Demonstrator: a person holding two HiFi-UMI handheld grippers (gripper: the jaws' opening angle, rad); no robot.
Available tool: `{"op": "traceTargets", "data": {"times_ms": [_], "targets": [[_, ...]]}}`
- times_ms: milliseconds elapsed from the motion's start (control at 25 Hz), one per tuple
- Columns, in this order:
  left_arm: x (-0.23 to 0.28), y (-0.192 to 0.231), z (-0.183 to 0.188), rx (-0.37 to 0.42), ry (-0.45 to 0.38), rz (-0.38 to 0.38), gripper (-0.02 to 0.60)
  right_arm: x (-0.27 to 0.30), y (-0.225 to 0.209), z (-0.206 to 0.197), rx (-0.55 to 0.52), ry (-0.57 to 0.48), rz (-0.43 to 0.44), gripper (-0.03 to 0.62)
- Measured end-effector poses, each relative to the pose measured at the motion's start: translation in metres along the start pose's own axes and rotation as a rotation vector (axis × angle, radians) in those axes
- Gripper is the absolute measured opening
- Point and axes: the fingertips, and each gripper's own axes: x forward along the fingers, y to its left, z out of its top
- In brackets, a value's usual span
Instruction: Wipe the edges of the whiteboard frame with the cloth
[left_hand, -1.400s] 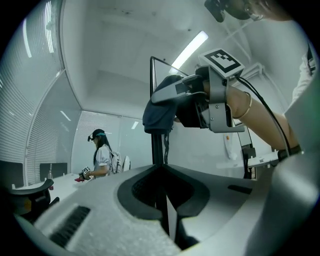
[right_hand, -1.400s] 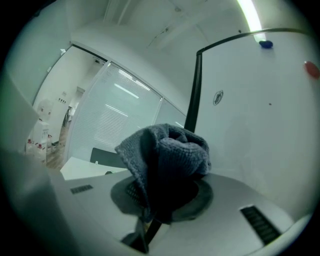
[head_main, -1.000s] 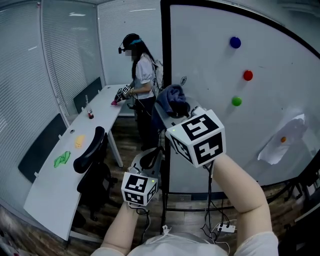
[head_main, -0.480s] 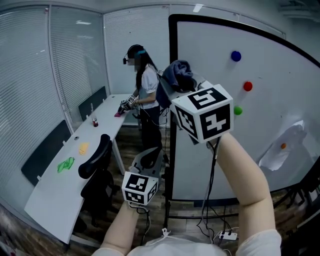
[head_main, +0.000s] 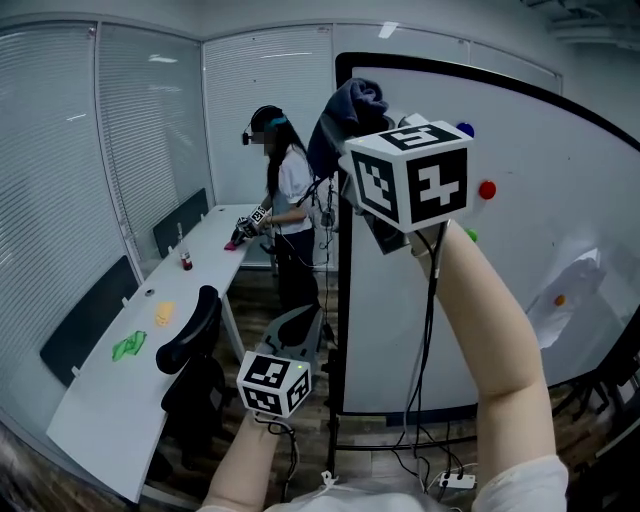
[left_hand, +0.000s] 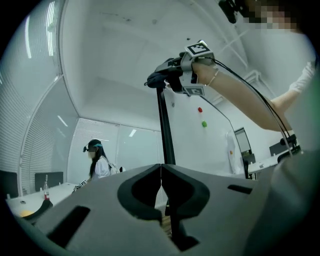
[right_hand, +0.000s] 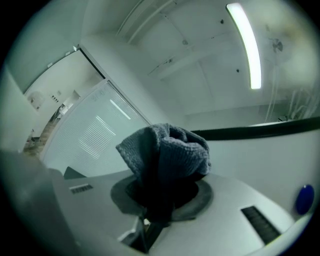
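Currently the right gripper pinches the grey cloth at the whiteboard frame's top-left corner; the left gripper hangs closed, empty. Most edges likely remain.

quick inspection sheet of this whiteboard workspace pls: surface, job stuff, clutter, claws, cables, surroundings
surface: whiteboard face white, no writing seen.
job's things: grey cloth held at the top of the black frame, on its left edge.
clutter: blue magnet, red magnet, green magnet and a paper sheet on the board.
grippers: right claw shut on the cloth; left claw shut, nothing in it, held low.
cables: one cable hangs by the right arm; power strip on the floor.
surroundings: another person at a long white desk; office chair.
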Motion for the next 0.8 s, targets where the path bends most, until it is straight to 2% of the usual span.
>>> {"op": "traceTargets", "data": {"times_ms": [280, 440, 680, 800], "targets": [[0.010, -0.010, -0.004, 0.031, 0.009, -0.024, 0.018, 0.010, -0.022, 0.044, -0.007, -0.040, -0.055, 0.077], [0.017, -0.026, -0.007, 0.025, 0.005, -0.079, 0.018, 0.012, -0.031, 0.053, -0.009, -0.041, -0.080, 0.077], [0.016, -0.044, -0.044, -0.010, 0.062, -0.152, 0.018, 0.009, -0.040, 0.064, 0.007, -0.109, -0.111, 0.077], [0.018, -0.047, -0.050, -0.022, 0.066, -0.182, 0.018, 0.003, -0.048, 0.066, 0.014, -0.109, -0.144, 0.077]]}}
